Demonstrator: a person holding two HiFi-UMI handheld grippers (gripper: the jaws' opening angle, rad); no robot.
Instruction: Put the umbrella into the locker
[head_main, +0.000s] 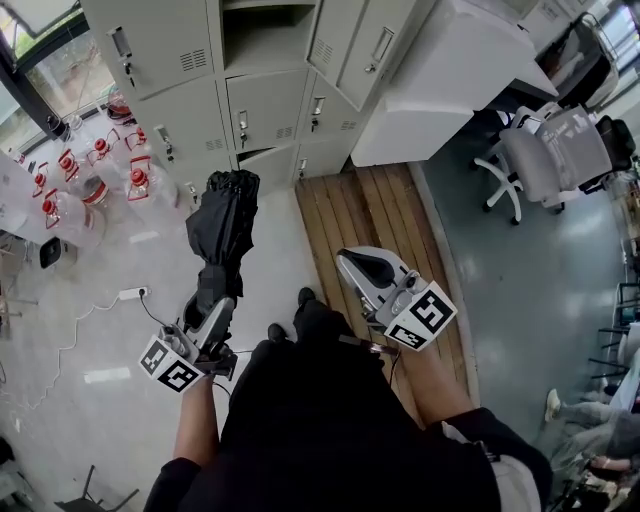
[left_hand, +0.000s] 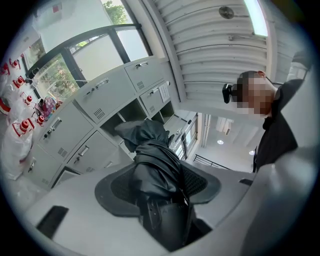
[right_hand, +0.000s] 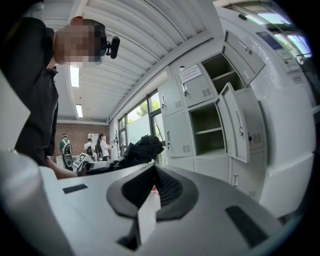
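- Two grippers sit low in the head view, the left gripper (head_main: 214, 303) at 7 o'clock and the right gripper (head_main: 352, 262) at 5 o'clock.
- Left fingers (left_hand: 118, 188) are clenched on the folded black umbrella (head_main: 222, 225), which juts toward 12 o'clock above the floor.
- Right fingers (right_hand: 171, 188) are pressed together at the tips, grasping nothing.
- Beyond the right gripper, a wooden platform (head_main: 375, 215) lies toward 12 o'clock.
- Farthest off, grey lockers (head_main: 262, 112) stand at 12 o'clock with one open compartment (head_main: 262, 38); the umbrella is well apart from it.
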